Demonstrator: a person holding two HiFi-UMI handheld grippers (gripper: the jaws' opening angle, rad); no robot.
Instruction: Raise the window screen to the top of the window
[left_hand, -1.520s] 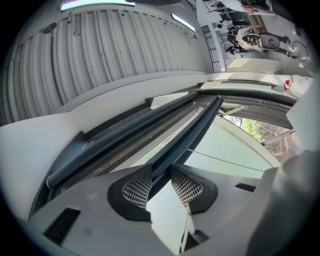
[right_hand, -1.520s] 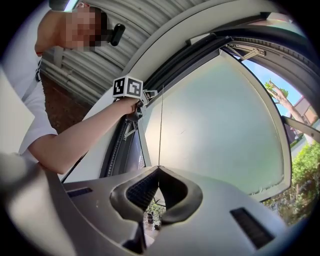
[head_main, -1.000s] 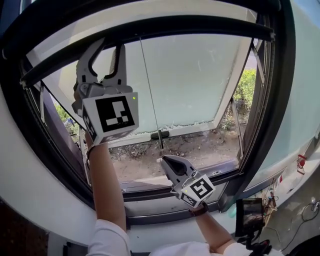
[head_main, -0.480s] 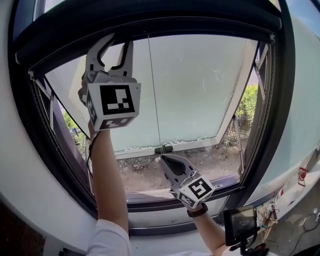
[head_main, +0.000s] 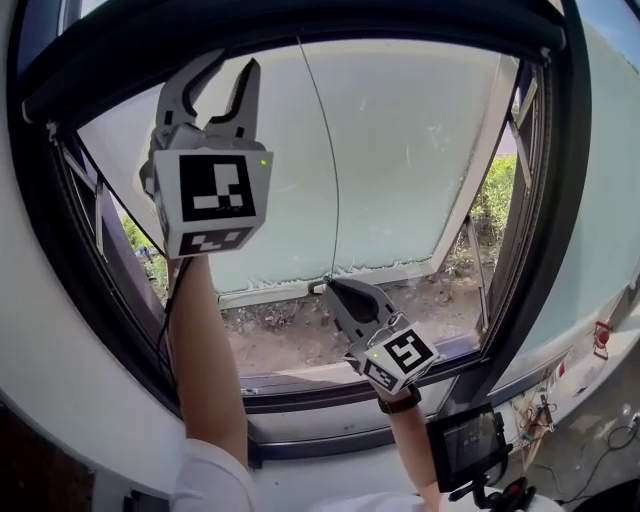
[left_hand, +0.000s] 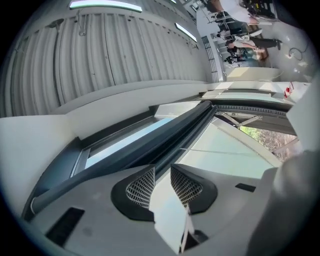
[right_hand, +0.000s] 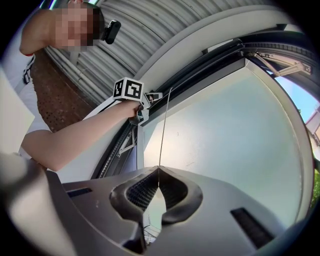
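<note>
A: Head view. Where is the window screen?
B: The window screen is drawn up into a dark band along the top of the window frame. Its pull cord hangs down the middle, in front of the frosted pane. The left hand-held gripper is raised at upper left, tips at the band. The right hand-held gripper is lower, at centre, on the cord's bottom end.
A: Left gripper view?
B: Jaws moderately apart, nothing between the pads. The dark band runs across just beyond the tips.
A: Right gripper view?
B: Jaw tips pinched together on the pull cord, which runs straight up to the band. The left arm and its marker cube show at far left.
</note>
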